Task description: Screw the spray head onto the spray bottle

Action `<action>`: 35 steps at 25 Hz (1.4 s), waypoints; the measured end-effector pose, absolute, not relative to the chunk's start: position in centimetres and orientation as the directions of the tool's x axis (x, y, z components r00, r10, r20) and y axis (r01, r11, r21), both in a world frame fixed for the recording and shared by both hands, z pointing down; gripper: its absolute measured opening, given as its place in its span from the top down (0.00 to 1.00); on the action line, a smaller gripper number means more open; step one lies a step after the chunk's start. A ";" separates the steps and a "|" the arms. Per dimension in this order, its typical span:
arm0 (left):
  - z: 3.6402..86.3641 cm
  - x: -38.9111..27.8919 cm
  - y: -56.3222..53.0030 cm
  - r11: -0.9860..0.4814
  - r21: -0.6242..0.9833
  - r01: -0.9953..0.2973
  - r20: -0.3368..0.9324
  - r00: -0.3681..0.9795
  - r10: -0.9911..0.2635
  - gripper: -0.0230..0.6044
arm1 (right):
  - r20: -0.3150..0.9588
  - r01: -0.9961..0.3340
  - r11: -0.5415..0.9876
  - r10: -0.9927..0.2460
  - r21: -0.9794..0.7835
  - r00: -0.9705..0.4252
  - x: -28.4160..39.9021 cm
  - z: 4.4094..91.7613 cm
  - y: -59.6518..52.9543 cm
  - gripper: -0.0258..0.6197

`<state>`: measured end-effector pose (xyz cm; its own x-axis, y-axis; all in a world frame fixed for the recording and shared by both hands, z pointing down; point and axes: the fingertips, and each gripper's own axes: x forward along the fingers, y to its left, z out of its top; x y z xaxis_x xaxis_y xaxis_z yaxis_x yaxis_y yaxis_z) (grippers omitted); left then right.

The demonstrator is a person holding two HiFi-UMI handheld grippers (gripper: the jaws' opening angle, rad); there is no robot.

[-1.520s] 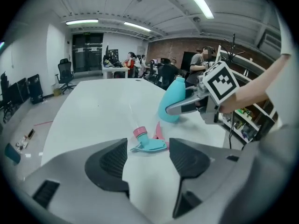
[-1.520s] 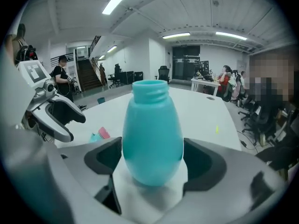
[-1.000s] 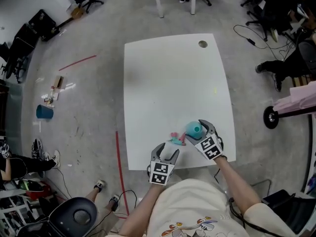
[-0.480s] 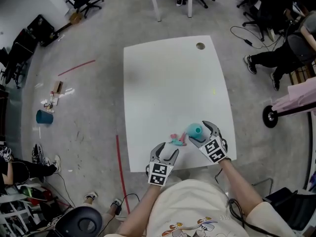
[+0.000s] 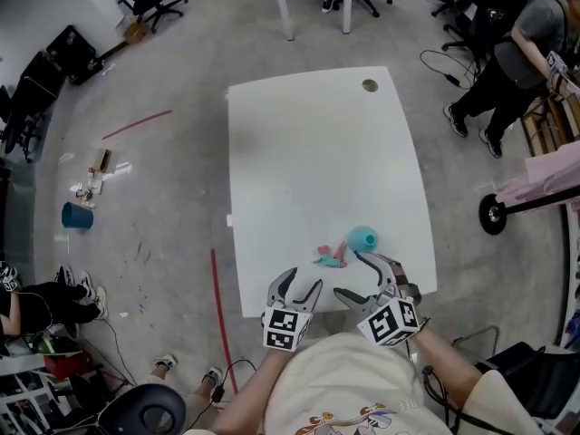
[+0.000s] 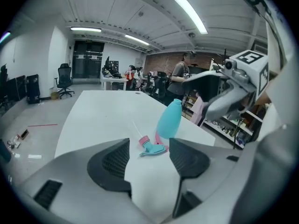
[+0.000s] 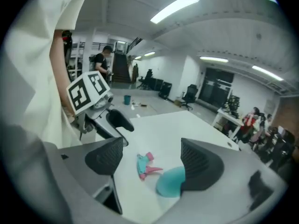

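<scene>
A teal spray bottle [image 5: 362, 239] stands upright and uncapped near the front right of the white table [image 5: 317, 152]. The teal and pink spray head [image 5: 331, 258] lies on its side just left of the bottle. My right gripper [image 5: 349, 275] hangs open above the table's front edge, short of the bottle and apart from it. My left gripper [image 5: 303, 282] is open and empty, just short of the spray head. The left gripper view shows the spray head [image 6: 152, 146] and bottle [image 6: 169, 120] beyond its open gripper [image 6: 148, 160]. In the right gripper view the bottle [image 7: 170, 182] is partly hidden by one jaw.
A cable hole [image 5: 370, 85] sits at the table's far right corner. A person [image 5: 517, 53] walks at the upper right, near a wheeled cart [image 5: 535, 198]. On the floor to the left are a red tape line [image 5: 217, 306] and a blue cup [image 5: 77, 214].
My right gripper has drawn back from the bottle toward my body, risen and rolled, leaving the bottle standing alone. The left gripper has lifted back slightly.
</scene>
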<state>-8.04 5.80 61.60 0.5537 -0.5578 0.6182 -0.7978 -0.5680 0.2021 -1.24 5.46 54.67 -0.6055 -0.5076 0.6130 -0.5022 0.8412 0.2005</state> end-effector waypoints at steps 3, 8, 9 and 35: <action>61.6 -8.7 6.3 -0.569 0.198 -0.798 0.624 0.550 -0.554 0.54 | 0.770 -0.395 0.909 -0.347 0.136 -0.535 -3.8 61.4 6.4 0.36; 61.6 -9.3 6.9 -0.583 0.179 -0.793 0.624 0.550 -0.556 0.54 | 0.911 -0.370 0.925 -0.223 0.086 -0.346 -3.4 69.2 5.2 0.55; 61.6 -9.4 7.1 -0.584 0.178 -0.792 0.624 0.549 -0.556 0.54 | 0.921 -0.366 0.926 -0.218 0.091 -0.322 -3.3 69.7 5.0 0.60; 56.8 -13.7 5.0 -0.533 0.143 -0.834 0.551 0.514 -0.657 0.54 | 0.310 -0.374 0.590 -0.211 -0.716 -0.927 -5.6 46.0 7.9 0.72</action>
<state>-13.71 4.99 56.81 0.5142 -0.6573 0.5510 -0.8341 -0.5327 0.1428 -5.63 7.88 46.04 -0.9270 -0.2107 0.3103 -0.3737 0.5899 -0.7158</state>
